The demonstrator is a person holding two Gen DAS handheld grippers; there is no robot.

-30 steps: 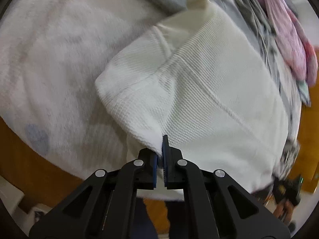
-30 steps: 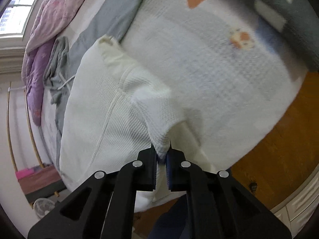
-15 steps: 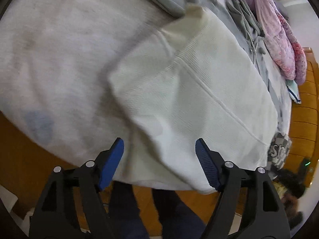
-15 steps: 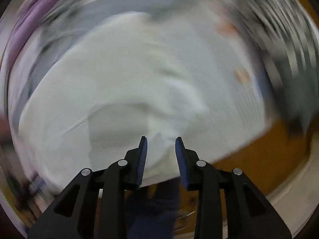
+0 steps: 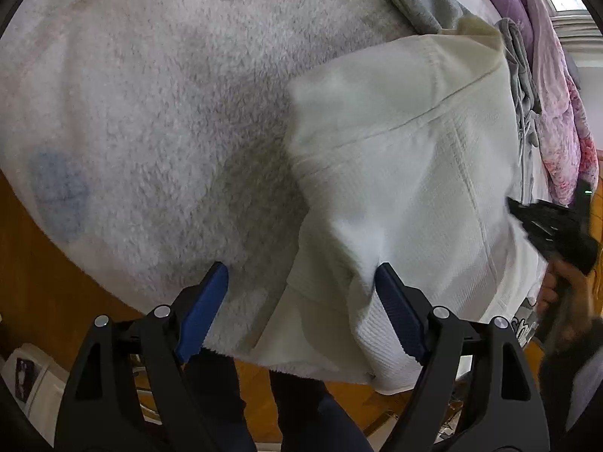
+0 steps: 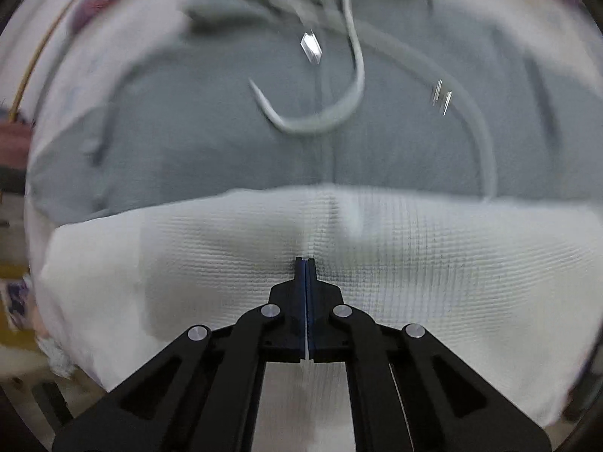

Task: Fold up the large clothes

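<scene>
A white waffle-knit garment [image 5: 407, 173] lies folded on the bed, its lower edge hanging over the front. My left gripper [image 5: 301, 301] is open and empty, its jaws spread over the garment's near left corner. The right gripper [image 5: 554, 226] shows at the right edge of the left wrist view, over the garment's far side. In the right wrist view my right gripper [image 6: 305, 263] is shut with its tips against the white garment [image 6: 377, 263]; I cannot tell whether cloth is pinched between them.
A fluffy white blanket [image 5: 150, 113] covers the bed to the left. A grey hoodie [image 6: 301, 132] with drawstrings lies just beyond the white garment. Pink and purple bedding [image 5: 557, 120] is piled at the far right. Wooden floor [image 5: 34, 271] lies below the bed edge.
Both grippers let go of the garment's corners half a second ago. The left one stays open near the front edge. The right one has swung to the garment's other side and shut.
</scene>
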